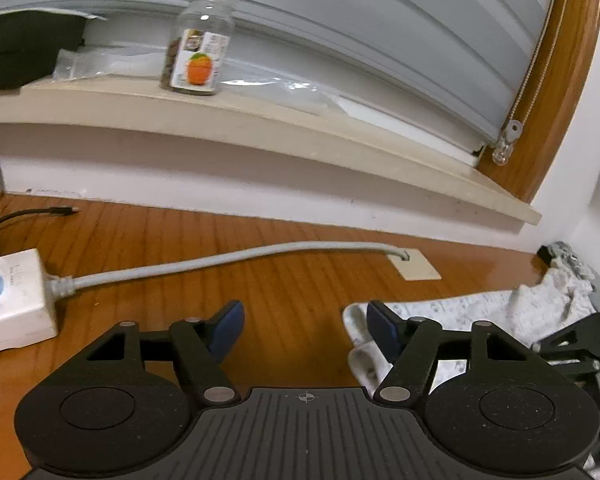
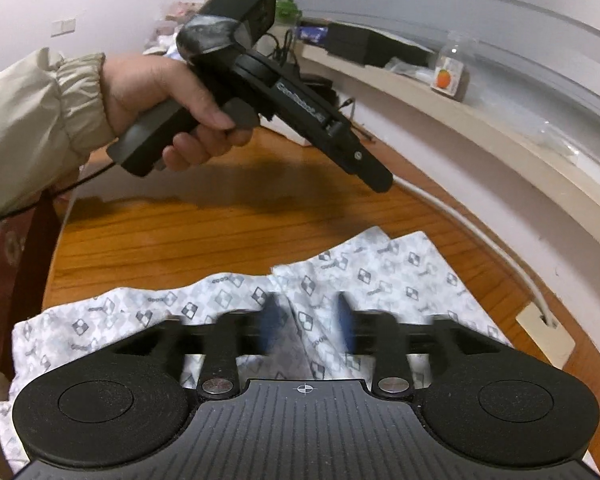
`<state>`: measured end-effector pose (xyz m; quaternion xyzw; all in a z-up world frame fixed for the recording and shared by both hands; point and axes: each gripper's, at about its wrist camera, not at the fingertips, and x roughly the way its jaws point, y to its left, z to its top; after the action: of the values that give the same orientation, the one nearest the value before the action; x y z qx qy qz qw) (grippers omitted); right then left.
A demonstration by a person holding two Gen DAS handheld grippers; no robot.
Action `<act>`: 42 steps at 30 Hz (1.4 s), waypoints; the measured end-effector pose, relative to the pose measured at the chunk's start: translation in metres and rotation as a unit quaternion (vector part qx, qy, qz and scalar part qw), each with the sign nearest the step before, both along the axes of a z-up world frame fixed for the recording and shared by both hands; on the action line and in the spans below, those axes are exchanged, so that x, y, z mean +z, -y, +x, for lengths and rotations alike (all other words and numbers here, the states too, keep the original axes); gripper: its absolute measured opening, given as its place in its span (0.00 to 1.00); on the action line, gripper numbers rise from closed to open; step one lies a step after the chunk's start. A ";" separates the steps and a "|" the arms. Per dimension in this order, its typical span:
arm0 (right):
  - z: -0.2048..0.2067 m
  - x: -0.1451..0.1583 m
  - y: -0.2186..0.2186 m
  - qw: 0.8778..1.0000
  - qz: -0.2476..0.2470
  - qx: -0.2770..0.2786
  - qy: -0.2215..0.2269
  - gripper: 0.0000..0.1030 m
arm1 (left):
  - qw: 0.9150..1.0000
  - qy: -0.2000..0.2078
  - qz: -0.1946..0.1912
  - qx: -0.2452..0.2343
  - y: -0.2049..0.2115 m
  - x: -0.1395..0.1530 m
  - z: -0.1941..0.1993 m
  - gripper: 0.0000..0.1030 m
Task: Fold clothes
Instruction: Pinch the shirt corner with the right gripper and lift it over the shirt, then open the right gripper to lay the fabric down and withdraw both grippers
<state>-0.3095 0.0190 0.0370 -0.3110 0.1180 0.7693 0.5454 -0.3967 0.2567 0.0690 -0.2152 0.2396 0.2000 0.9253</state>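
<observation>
- Right wrist view: patterned white cloth (image 2: 400,280) lies on the wooden tabletop (image 2: 220,232), spread fairly flat, with ridges and overlapping layers near its middle.
- Two far corners sit close together, one layer over another. That may be a fold or only how the cloth fell; cannot tell which.
- Near edge is hidden under the gripper body, so the full outline is unknown.
- Right gripper (image 2: 308,324) hovers over the cloth's middle, fingers blurred, jaws parted with a plain gap; no cloth is seen held between them.
- Left gripper (image 2: 376,176) is held in a hand (image 2: 172,100) above bare wood, well apart from the cloth; its tip is side-on in this view.
- Left wrist view: left gripper (image 1: 304,320) stands wide open and empty over the tabletop, with a cloth edge (image 1: 460,308) just beside its right finger.
- Judgement: the cloth is not yet a neat compact stack. The scene fits a cloth partly folded, or one loosely laid with layers lapping.
- Remaining, as far as shown: bring it into a tidy folded shape.
</observation>
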 end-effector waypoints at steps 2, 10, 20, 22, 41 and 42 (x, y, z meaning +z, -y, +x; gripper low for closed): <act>0.013 0.006 0.014 1.000 0.005 -0.013 0.005 0.45 | 1.000 -0.001 0.005 0.002 0.008 0.002 0.012 0.67; 0.111 0.024 0.097 0.991 0.019 -0.128 0.036 0.50 | 0.998 0.030 -0.001 -0.046 0.046 0.009 0.079 0.76; 0.250 0.017 0.234 0.939 0.034 -0.342 0.018 0.58 | 0.997 -0.004 0.020 -0.073 0.058 -0.008 0.128 0.76; 0.261 0.006 0.241 0.933 0.034 -0.357 -0.004 0.58 | 0.998 -0.010 0.022 -0.066 0.057 -0.010 0.127 0.76; 0.266 -0.010 0.257 0.929 0.075 -0.360 -0.044 0.66 | 0.989 -0.050 0.096 -0.097 0.104 -0.007 0.082 0.49; 0.266 -0.009 0.258 0.928 0.075 -0.361 -0.043 0.66 | 0.988 -0.050 0.098 -0.104 0.109 -0.006 0.085 0.49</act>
<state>-0.0436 -0.2389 0.0276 -0.1725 0.1876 0.5392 0.8027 -0.3121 0.1480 0.0626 -0.0868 0.2863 0.1355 0.9445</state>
